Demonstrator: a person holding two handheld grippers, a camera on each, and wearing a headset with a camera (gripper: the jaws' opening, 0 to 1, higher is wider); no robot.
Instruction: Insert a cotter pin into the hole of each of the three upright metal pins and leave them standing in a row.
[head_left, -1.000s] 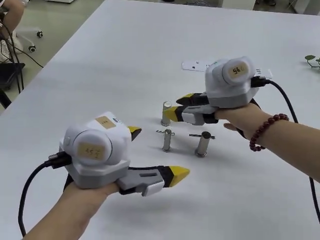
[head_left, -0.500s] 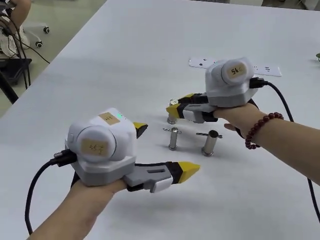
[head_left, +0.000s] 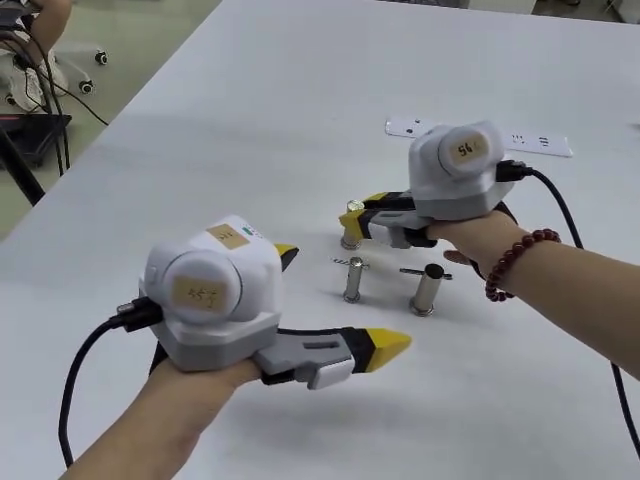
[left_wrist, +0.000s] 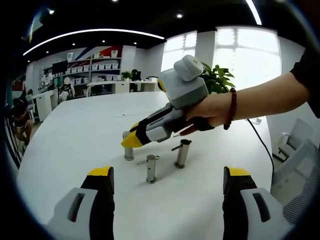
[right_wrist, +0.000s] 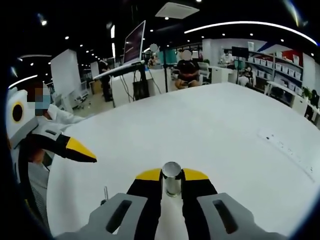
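Three short metal pins stand on the white table (head_left: 250, 130). The middle pin (head_left: 353, 281) (left_wrist: 151, 169) and the right pin (head_left: 427, 289) (left_wrist: 182, 153) each carry a cotter pin through the top. The far left pin (head_left: 351, 238) (left_wrist: 129, 151) (right_wrist: 171, 184) shows no cotter pin. My right gripper (head_left: 350, 219) (right_wrist: 171, 176) (left_wrist: 131, 141) is shut on its upper part, with the yellow tips against both sides. My left gripper (head_left: 341, 298) (left_wrist: 168, 173) hovers open in front of the pins, holding nothing.
A white power strip (head_left: 480, 136) lies flat at the back of the table. The table's left edge (head_left: 120, 110) drops to a floor with chair wheels and cables. People sit at desks in the background (right_wrist: 187, 67). A potted plant (left_wrist: 217, 80) stands behind the right hand.
My right gripper has slid left over the far left pin and now grips it. The left gripper has stayed open in about the same place. The head camera has shifted slightly.
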